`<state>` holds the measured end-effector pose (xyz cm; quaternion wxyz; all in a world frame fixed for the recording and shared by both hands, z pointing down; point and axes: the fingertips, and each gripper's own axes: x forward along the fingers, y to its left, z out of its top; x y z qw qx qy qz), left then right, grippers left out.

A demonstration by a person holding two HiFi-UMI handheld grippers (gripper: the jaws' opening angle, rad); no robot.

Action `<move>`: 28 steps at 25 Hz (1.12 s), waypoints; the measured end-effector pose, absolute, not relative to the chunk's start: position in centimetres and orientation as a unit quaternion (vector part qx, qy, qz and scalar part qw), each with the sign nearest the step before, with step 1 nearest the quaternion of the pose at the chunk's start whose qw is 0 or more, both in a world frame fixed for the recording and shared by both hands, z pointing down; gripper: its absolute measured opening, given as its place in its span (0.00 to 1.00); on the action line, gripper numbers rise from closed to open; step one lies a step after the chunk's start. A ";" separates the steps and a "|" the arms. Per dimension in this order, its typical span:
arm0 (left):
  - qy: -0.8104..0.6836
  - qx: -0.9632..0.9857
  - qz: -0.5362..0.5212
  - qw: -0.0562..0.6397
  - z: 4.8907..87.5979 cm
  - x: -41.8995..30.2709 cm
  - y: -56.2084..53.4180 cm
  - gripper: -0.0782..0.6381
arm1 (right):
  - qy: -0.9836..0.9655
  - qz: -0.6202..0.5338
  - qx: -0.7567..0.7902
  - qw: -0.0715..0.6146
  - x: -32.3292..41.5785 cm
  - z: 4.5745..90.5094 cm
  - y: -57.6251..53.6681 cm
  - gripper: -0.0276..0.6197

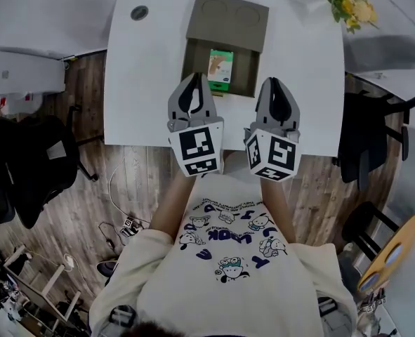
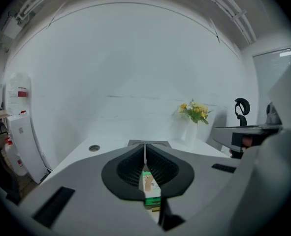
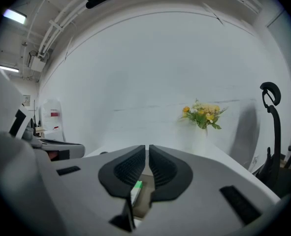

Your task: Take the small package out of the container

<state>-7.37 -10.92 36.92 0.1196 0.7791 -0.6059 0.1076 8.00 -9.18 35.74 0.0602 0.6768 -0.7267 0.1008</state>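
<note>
A brown container [image 1: 192, 56] stands open on the white table [image 1: 144, 83], its lid [image 1: 228, 20] folded back. Inside lies the small green package [image 1: 221, 69], flat and untouched. My left gripper [image 1: 195, 77] hovers over the container's front left edge, jaws shut and holding nothing. Past its closed tips [image 2: 145, 147], the left gripper view shows the package [image 2: 150, 188] below. My right gripper [image 1: 274, 83] hangs just right of the container, jaws together with only a thin slit, nothing in them. Under its tips [image 3: 147, 148], the right gripper view shows the package's edge [image 3: 135, 187].
A vase of yellow flowers [image 1: 349, 2] stands at the table's far right corner. A round cable hole [image 1: 139, 12] is at the far left. Black chairs stand to the left [image 1: 31, 167] and right [image 1: 361, 135] of the table. The person stands at the near edge.
</note>
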 end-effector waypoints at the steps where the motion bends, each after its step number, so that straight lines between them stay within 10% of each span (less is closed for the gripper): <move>1: -0.606 0.778 0.109 0.122 37.1 -7.2 -11.2 0.14 | -0.727 0.103 0.676 0.063 8.1 36.0 -9.5 0.10; 28: -0.590 0.748 0.214 0.217 45.7 -3.9 -15.5 0.18 | -0.736 0.183 0.642 0.115 10.3 43.3 -14.9 0.10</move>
